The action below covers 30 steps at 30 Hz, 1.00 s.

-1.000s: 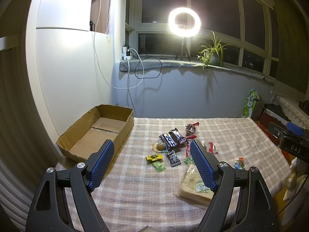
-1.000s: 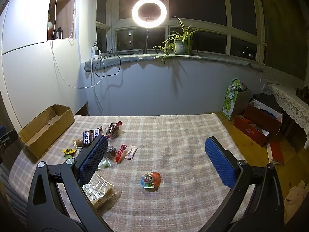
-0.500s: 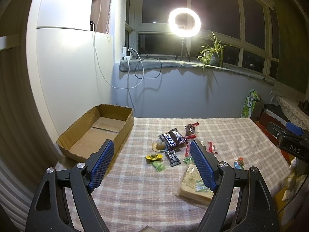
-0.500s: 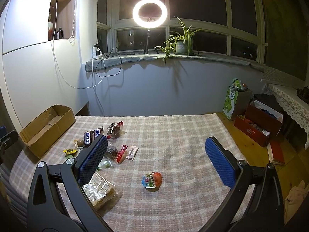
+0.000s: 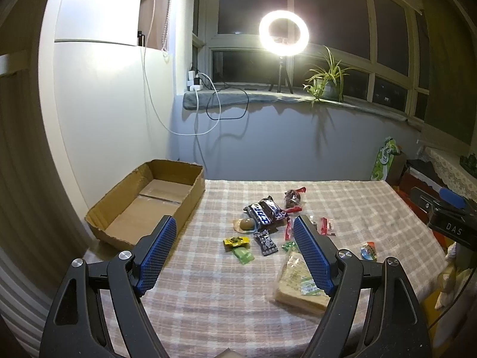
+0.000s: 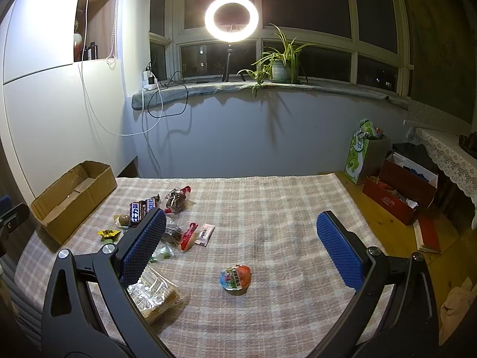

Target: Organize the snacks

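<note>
Tools (image 5: 235, 247) (image 6: 241, 243) wide open — nothing held.

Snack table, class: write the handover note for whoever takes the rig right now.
Left tool: open, holding nothing, above the table.
Right tool: open, holding nothing, above the egg-shaped sweet.
Cardboard box: at the table's left edge, nothing in it.
Chocolate bars, small candies and the bagged crackers lie loose on the checked cloth.
Done: nothing boxed. Left: every snack.
</note>
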Each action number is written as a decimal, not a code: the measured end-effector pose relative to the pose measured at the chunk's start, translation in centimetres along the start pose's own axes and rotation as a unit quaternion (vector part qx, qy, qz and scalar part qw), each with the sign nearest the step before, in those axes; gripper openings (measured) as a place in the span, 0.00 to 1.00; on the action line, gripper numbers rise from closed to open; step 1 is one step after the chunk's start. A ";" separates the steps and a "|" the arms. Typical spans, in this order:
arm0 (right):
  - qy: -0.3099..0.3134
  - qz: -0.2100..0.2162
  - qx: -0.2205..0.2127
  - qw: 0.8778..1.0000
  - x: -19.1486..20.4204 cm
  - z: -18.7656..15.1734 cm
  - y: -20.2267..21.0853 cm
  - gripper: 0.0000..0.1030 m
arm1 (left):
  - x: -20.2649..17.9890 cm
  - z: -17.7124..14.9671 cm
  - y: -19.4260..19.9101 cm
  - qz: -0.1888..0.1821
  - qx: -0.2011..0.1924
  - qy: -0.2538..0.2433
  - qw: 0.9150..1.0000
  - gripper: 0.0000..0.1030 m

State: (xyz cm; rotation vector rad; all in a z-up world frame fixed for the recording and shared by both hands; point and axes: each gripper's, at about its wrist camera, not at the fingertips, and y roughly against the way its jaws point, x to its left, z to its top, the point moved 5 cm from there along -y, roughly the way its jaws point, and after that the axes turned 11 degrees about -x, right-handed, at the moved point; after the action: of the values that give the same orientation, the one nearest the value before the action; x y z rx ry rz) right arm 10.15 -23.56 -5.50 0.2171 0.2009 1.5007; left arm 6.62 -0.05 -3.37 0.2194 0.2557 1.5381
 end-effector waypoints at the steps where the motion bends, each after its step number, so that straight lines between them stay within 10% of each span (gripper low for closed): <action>1: 0.000 0.000 0.000 1.000 -0.1 0.0 0.0 1.00 | 0.1 0.0 0.0 0.000 0.000 0.000 1.000 0.79; 30: 0.005 0.021 0.004 1.000 0.9 -0.7 0.2 1.00 | 0.3 -1.1 0.5 -0.017 0.016 0.024 0.999 0.79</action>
State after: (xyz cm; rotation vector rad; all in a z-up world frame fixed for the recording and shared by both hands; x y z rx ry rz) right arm 9.80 -22.60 -6.12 0.2203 0.2112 1.5440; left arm 5.80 0.24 -4.24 0.2030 0.3199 1.5071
